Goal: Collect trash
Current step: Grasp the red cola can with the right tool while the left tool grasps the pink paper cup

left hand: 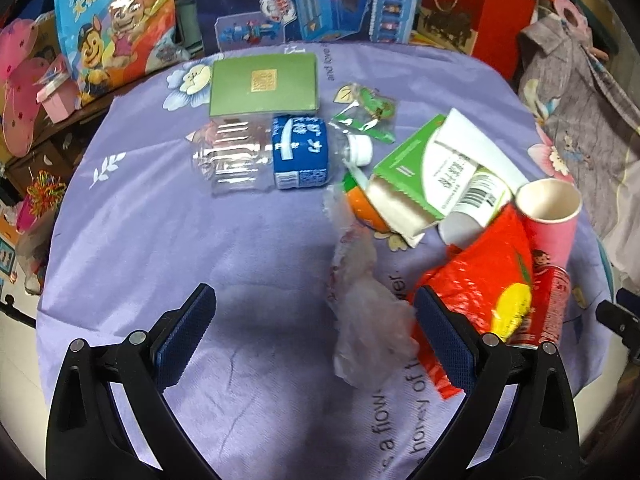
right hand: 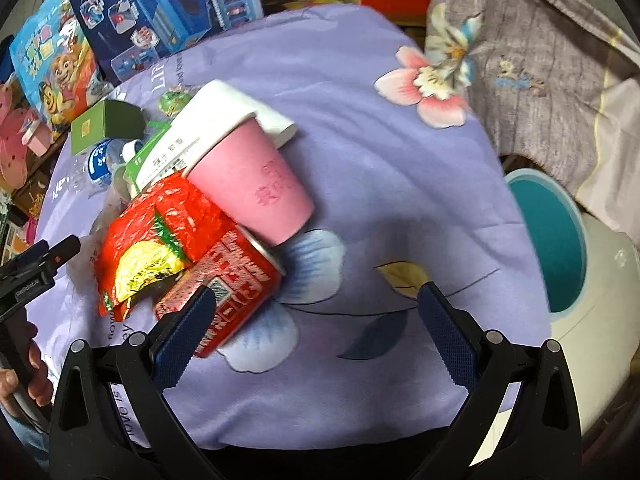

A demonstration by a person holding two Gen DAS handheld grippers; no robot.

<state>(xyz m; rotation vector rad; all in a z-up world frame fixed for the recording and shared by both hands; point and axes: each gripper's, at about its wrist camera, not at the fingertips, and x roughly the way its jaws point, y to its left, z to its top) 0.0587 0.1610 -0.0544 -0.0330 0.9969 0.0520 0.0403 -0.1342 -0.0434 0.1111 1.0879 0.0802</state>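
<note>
Trash lies on a purple flowered cloth [left hand: 160, 232]. In the left wrist view I see a clear bottle with a blue label [left hand: 272, 152], a green box [left hand: 265, 85], a green-and-white carton [left hand: 436, 172], a crumpled clear plastic bag [left hand: 368, 304], a red wrapper [left hand: 488, 276], a pink paper cup [left hand: 550, 220] and a red can [left hand: 550, 308]. My left gripper [left hand: 314, 328] is open, the plastic bag just inside its right finger. My right gripper [right hand: 316, 320] is open above the cloth; the red can [right hand: 236, 284] lies against its left finger, beside the pink cup [right hand: 256, 184] and red wrapper [right hand: 160, 232].
A white bin with a teal inside [right hand: 560, 240] stands beyond the table's right edge. Toy boxes [left hand: 304, 0] and a cartoon bag [left hand: 112, 20] line the far side. Grey flowered fabric [right hand: 540, 60] hangs at the right. A hand [right hand: 24, 380] holds the other gripper at the left.
</note>
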